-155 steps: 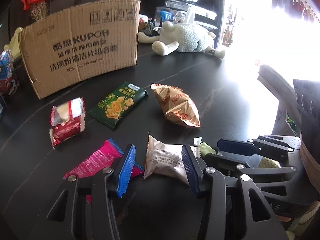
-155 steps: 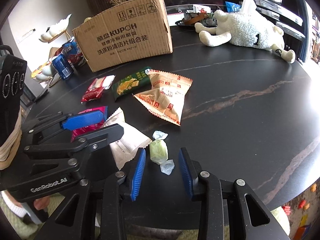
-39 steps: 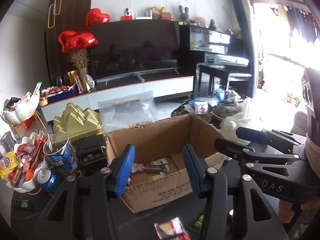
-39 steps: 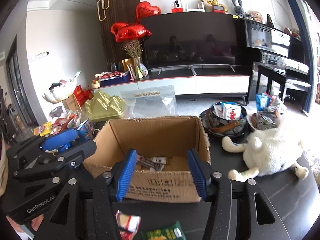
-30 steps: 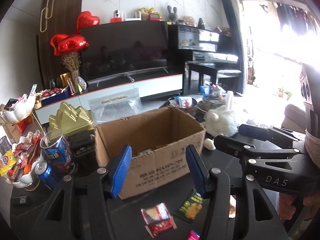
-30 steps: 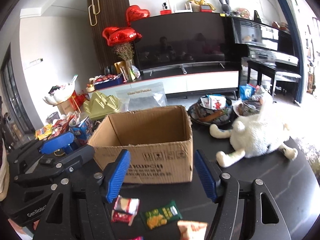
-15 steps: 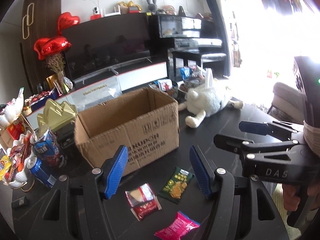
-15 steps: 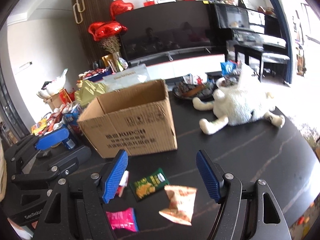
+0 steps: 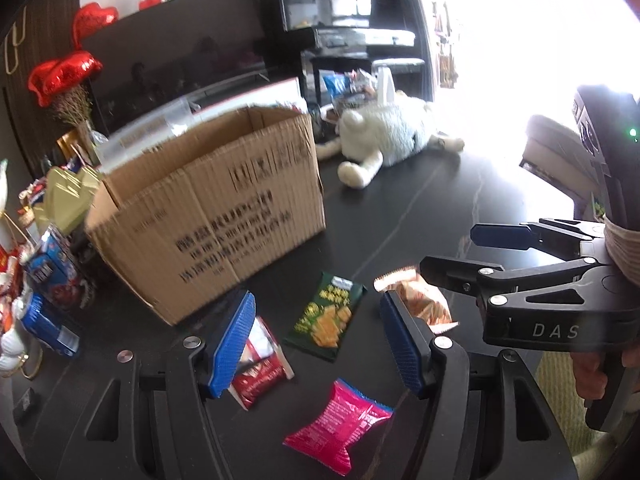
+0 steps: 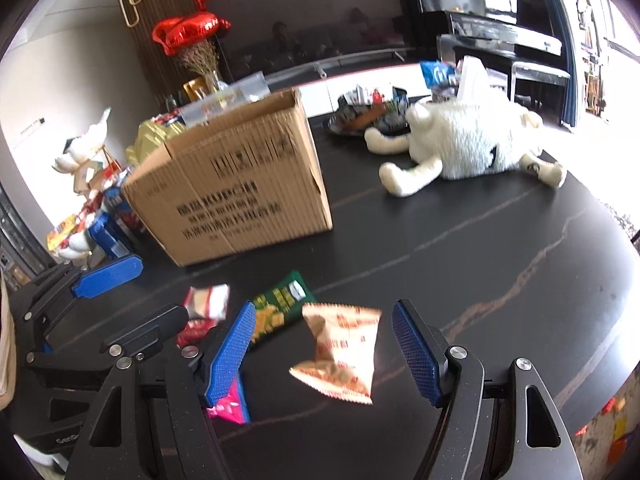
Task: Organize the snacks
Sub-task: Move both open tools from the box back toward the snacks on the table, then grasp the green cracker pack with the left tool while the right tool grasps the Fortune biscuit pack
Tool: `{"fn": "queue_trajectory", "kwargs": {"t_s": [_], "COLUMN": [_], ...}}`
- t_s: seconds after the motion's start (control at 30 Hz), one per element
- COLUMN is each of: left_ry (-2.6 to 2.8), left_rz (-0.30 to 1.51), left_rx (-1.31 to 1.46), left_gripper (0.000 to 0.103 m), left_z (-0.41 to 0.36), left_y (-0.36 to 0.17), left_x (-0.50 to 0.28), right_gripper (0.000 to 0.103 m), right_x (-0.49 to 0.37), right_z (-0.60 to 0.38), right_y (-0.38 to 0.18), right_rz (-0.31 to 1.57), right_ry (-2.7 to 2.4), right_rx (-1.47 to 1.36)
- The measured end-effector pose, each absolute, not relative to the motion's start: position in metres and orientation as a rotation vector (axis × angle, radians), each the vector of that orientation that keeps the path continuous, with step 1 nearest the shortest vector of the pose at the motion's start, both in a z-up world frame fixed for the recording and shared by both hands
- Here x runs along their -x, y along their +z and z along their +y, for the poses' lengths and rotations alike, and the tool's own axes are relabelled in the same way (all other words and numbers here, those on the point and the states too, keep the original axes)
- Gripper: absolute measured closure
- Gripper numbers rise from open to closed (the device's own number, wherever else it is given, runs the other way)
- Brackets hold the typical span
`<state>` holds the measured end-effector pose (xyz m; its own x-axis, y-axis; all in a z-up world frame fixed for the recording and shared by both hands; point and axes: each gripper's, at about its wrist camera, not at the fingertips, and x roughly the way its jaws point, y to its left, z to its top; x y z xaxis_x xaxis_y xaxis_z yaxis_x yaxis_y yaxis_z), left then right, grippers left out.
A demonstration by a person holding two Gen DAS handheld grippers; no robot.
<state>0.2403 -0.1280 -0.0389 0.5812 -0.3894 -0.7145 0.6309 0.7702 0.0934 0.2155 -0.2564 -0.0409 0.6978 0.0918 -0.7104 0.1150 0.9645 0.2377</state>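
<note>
- On the dark bench (image 10: 480, 240) in front of you, four snack packets lie loose, all short of the cardboard box (image 9: 208, 208), which stands open-topped behind them.
- Your left hand-held gripper (image 9: 316, 340) hangs above the bench with its jaws well apart and nothing held; its jaws have just been opening. The red-and-white packet (image 9: 260, 368) lies just by its left pad, the green packet (image 9: 326, 322) between the pads and farther off, the pink packet (image 9: 340, 424) nearest you.
- Your right hand-held gripper (image 10: 324, 352) is likewise parted wide and grips nothing. The tan packet (image 10: 344, 352) lies on the bench between its blue fingers (image 10: 416, 360), clear of both.
- From the right view, the green packet (image 10: 280, 304) sits just left of the tan one; the pink packet (image 10: 228, 404) is mostly hidden behind the left finger.
- Whatever the box contains cannot be seen from this angle; its printing is blurred.
- Beyond the box lies a white plush toy (image 10: 460, 144).
</note>
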Motion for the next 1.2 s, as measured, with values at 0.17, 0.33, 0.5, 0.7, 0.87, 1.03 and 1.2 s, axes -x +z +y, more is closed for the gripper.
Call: {"fn": "queue_trajectory", "kwargs": {"t_s": [0.17,0.33,0.5,0.7,0.87,1.03,1.2], "left_ry": [-0.631,-0.671,-0.709,-0.721,-0.727,-0.736,-0.742], "left_rz": [0.769,0.811,0.837,0.859,0.881,0.904,0.920], "left_rx": [-0.376,-0.393,-0.441,-0.461,-0.471,-0.459,-0.448], "left_gripper": [0.039,0.039,0.039,0.039,0.039,0.039,0.039], "left_z": [-0.129,-0.134,-0.141,-0.148,-0.154,-0.162,-0.170], "left_y": [-0.056,-0.073,-0.091,-0.106,-0.114,-0.120,-0.125], "left_x": [-0.244,-0.252,-0.262,-0.276,-0.287,-0.298,-0.309], "right_gripper": [0.031,0.031,0.031,0.031,0.031,0.032,0.041], "right_x": [-0.217,-0.222,-0.229,-0.235,-0.241,-0.245,-0.248], "right_z": [-0.255,-0.256,-0.257,-0.260,-0.262,-0.264,-0.265], "right_y": [-0.057,-0.072,-0.086,-0.099,-0.107,-0.112,-0.116], "right_rz": [0.839,0.877,0.914,0.947,0.971,0.983,0.989], "right_ry": [-0.017,-0.029,-0.036,-0.051,-0.049,-0.050,-0.039], "right_rx": [-0.278,-0.290,-0.303,-0.300,-0.306,-0.315,-0.329]}}
